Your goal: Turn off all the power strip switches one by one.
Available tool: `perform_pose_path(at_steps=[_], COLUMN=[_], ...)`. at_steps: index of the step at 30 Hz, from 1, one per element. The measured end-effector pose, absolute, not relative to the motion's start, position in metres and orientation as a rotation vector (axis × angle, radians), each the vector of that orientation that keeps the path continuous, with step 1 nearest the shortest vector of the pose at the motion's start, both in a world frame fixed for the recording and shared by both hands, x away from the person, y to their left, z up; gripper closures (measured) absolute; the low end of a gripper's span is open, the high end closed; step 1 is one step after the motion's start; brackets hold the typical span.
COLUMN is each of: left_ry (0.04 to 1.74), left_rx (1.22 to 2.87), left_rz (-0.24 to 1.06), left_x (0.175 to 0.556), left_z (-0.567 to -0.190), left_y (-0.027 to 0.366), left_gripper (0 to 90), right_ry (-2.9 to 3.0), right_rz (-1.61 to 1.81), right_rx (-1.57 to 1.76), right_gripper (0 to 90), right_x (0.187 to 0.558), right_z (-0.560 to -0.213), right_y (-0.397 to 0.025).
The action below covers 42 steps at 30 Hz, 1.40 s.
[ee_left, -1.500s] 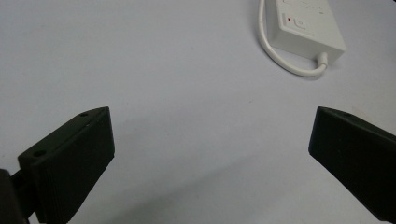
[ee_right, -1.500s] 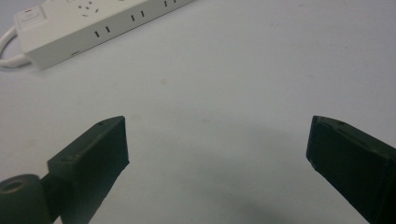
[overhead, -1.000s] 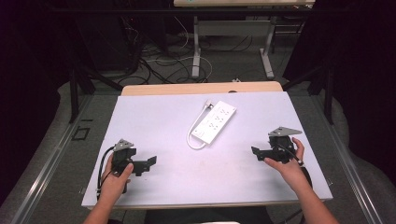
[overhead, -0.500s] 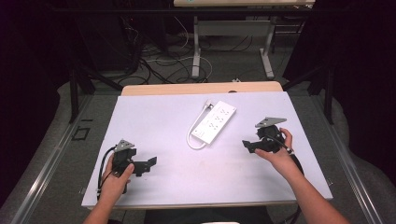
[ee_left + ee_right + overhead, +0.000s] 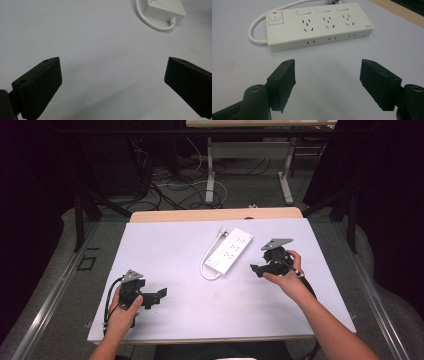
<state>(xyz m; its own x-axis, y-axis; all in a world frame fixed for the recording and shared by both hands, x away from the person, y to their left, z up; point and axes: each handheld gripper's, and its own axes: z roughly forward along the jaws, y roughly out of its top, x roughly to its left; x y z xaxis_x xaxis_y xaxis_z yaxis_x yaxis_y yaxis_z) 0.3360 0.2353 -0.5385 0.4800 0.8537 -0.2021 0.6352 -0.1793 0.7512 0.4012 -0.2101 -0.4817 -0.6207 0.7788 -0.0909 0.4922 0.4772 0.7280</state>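
Closing in on the power strip [image 5: 229,252] at table centre — approach step.
Right gripper [image 5: 256,268] at its four o'clock, jaws spread, empty; left gripper [image 5: 161,294] likewise spread, idle at seven o'clock — next, likely straddling the strip's body squarely.

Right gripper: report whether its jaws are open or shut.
Open. The right gripper has its jaws set wide apart, nothing between them, aimed at the white power strip lying flat just ahead.
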Motion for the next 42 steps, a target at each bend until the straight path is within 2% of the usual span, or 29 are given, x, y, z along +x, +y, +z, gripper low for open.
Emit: perform_pose_path(at_steps=[15,36,42], left_ry=[1.241,1.275,1.273], left_rx=[1.906,1.873,1.875], left_rz=[0.339,0.337,0.338], left_x=[0.337,0.336,0.336], left_z=[-0.539,-0.539,-0.539], left_y=[0.238,0.242,0.243], left_gripper=[1.3,1.4,1.3], right_ry=[2.356,2.441,2.467], right_rz=[0.978,0.995,1.007], right_rx=[1.022,0.966,0.979], right_gripper=[34.6,37.4,46.9], right_x=[0.424,0.445,0.453], right_z=[-0.477,-0.482,-0.485], right_y=[-0.172,-0.124,-0.114])
